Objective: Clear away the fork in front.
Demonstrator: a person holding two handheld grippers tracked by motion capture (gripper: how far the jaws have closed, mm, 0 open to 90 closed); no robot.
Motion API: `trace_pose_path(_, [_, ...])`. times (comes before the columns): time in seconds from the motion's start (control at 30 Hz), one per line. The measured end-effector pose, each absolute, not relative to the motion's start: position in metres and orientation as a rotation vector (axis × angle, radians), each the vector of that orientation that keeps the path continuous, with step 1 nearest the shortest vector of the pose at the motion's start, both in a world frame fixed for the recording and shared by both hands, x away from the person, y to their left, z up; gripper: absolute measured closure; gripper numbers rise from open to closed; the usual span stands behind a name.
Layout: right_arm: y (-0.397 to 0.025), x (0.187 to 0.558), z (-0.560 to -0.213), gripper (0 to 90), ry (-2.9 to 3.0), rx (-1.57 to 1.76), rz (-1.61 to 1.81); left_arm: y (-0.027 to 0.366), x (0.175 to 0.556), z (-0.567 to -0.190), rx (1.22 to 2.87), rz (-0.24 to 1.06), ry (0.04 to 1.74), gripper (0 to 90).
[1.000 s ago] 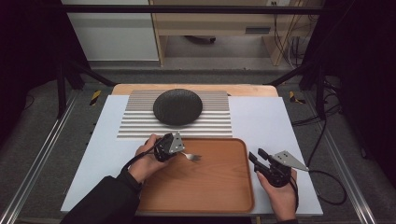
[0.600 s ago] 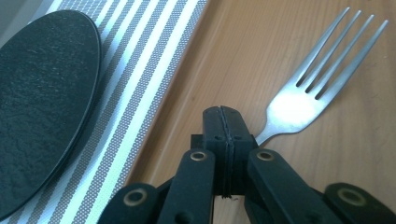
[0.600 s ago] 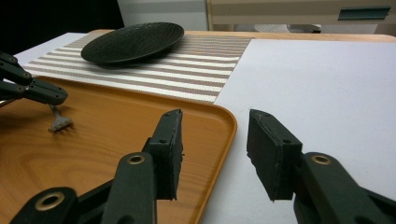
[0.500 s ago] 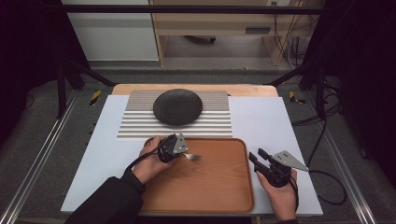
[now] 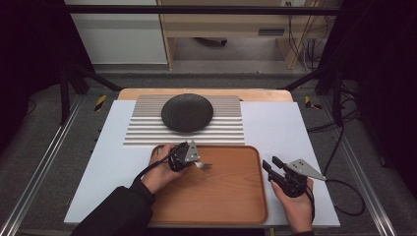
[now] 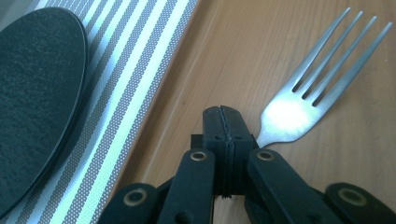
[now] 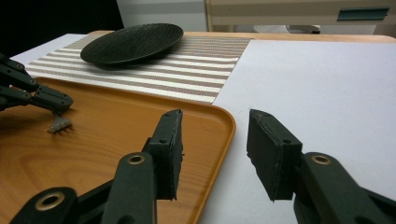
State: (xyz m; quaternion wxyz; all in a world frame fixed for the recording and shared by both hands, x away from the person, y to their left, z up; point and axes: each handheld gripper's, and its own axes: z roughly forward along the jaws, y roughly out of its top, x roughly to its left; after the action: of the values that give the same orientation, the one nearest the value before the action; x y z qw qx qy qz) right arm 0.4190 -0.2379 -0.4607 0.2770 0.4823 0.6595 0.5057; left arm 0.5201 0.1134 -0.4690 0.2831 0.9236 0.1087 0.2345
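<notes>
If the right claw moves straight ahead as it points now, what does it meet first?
Probably nothing soon: the open right claw points over the tray's corner rim onto bare white table. The striped mat lies farther; depth is unclear.

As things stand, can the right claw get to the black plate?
Probably yes. The right claw is open and empty beside the tray, and only bare table and striped mat lie between it and the plate.

The fork (image 6: 308, 88) is of polished metal and shines brightly at its neck. The tray (image 5: 231, 196) looks like smooth wood with visible grain and a soft sheen. The plate (image 5: 187, 112) is matt black with a fine rough texture. The striped placemat (image 7: 196, 65) seems woven. The gripper jaws are of matt black plastic.
</notes>
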Motion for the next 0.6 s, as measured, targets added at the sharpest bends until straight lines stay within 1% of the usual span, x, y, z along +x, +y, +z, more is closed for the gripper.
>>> trace_pose_path(0.6, [-0.238,0.419,-0.461,55.8,1.771,1.293,1.354,0.126,0.502,-0.465,2.5,0.554,0.293,90.0])
